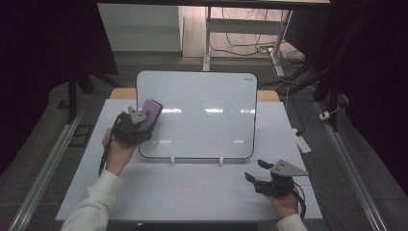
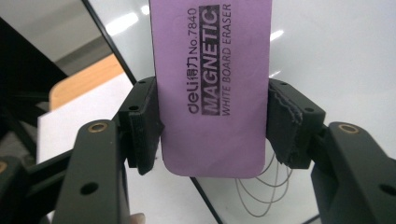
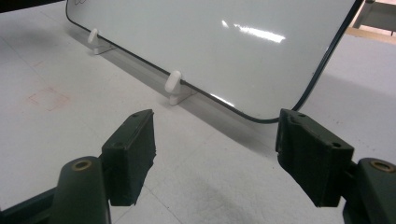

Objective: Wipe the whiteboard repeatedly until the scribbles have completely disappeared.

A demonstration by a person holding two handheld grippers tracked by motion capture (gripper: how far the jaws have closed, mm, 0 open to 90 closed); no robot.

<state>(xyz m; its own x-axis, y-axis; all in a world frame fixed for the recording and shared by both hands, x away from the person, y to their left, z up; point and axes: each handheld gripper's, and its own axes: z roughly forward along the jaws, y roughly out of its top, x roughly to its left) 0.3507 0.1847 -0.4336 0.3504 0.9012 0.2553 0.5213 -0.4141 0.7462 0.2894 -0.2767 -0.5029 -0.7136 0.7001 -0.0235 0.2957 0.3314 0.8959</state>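
Observation:
A whiteboard (image 1: pixel 202 110) leans upright on two small white stands (image 1: pixel 172 160) at the middle of the table. My left gripper (image 1: pixel 144 117) is shut on a purple magnetic whiteboard eraser (image 2: pixel 212 84), held against the board's left side. Both pads (image 2: pixel 142 126) press on the eraser's long edges. Thin looping pen scribbles (image 2: pixel 264 191) mark the board just below the eraser. My right gripper (image 1: pixel 255 171) hovers low over the table in front of the board's lower right corner (image 3: pixel 266 119), open, with nothing between its fingers.
A white sheet (image 1: pixel 192 187) covers the table, with a faint red square (image 3: pixel 49 99) drawn in front of the board. Wooden table corners (image 1: pixel 267 95) show behind the board. Metal rails (image 1: pixel 43 168) run along both sides. A power strip (image 1: pixel 302 140) lies on the floor at the right.

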